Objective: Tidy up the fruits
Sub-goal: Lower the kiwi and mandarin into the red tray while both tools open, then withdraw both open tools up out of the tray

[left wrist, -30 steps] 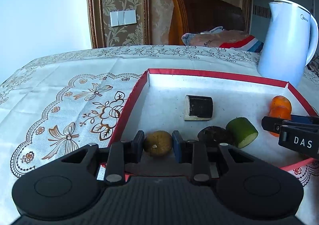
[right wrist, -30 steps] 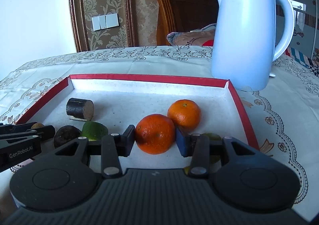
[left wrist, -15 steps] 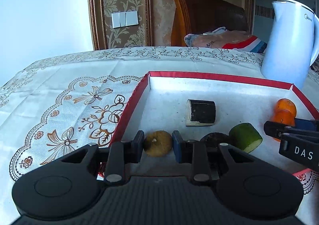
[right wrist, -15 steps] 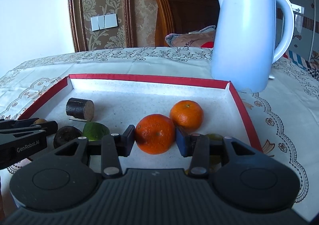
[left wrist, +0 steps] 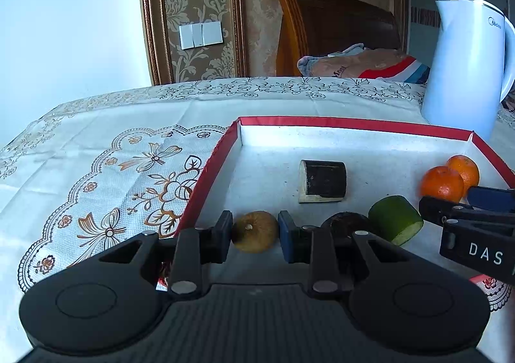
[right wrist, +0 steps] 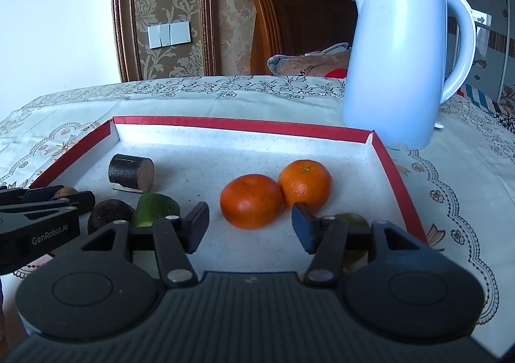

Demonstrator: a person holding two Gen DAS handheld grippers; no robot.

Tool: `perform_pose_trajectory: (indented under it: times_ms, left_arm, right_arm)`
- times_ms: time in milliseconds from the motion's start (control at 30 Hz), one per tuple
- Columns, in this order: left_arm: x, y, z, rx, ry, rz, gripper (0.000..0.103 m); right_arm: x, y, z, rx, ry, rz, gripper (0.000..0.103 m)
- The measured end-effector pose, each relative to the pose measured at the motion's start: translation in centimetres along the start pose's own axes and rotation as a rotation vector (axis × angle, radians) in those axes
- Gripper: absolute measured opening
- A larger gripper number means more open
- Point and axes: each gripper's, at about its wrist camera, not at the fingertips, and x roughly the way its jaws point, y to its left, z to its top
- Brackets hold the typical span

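A red-rimmed white tray point(left wrist: 354, 121) point(right wrist: 244, 124) lies on the tablecloth. My left gripper point(left wrist: 255, 234) is shut on a small brown fruit point(left wrist: 255, 231) at the tray's near left corner. My right gripper point(right wrist: 249, 226) is open, just behind an orange point(right wrist: 251, 200) that rests on the tray floor against a second orange point(right wrist: 305, 184). A dark round fruit point(left wrist: 346, 224), a green cut piece point(left wrist: 396, 218) and a dark cut stem piece point(left wrist: 323, 181) lie between the grippers. A green fruit point(right wrist: 352, 221) sits partly hidden behind the right finger.
A white electric kettle point(right wrist: 399, 70) point(left wrist: 463, 66) stands on the cloth behind the tray's far right corner. A wooden chair point(left wrist: 334, 24) with a cushion is beyond the table. Patterned cloth point(left wrist: 112, 169) lies left of the tray.
My right gripper has opened and let go of the orange, which now rests on the tray. The left gripper still holds the brown fruit, raised slightly.
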Motion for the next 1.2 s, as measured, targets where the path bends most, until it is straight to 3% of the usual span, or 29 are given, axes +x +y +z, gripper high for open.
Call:
perform_pose_trajectory:
  times_ms: [167,200,267,433,533,867,1200]
  left_arm:
    - [0.1,0.0,0.0,0.001,0.005,-0.003,0.033]
    - [0.1,0.0,0.0,0.0,0.004,-0.004,0.035]
    - [0.0,0.2,0.0,-0.005,-0.002,-0.015,0.055]
    - [-0.7,-0.2,-0.2,0.015,-0.042,-0.006,0.064]
    - [-1.0,-0.2,-0.2,0.017,-0.049,-0.005,0.064]
    - [-2.6,0.5,-1.0,0.006,-0.069,-0.02,0.067]
    - [-5.1,1.5,-1.8,-0.048,-0.111,-0.037,0.069]
  right_arm:
    - [-0.3,0.1,-0.1,-0.01,-0.018,-0.008,0.07]
    - [-0.4,0.1,-0.1,-0.01,-0.022,-0.009,0.071]
    - [-0.5,0.1,-0.1,-0.002,-0.027,-0.01,0.077]
    - [-1.0,0.0,-0.2,0.005,-0.044,-0.011,0.086]
    - [-1.6,-0.1,-0.3,0.009,-0.065,-0.02,0.095]
    - [-3.1,-1.2,-0.9,0.033,-0.102,-0.031,0.103]
    - [-5.2,-2.2,-2.1,0.066,-0.112,-0.012,0.103]
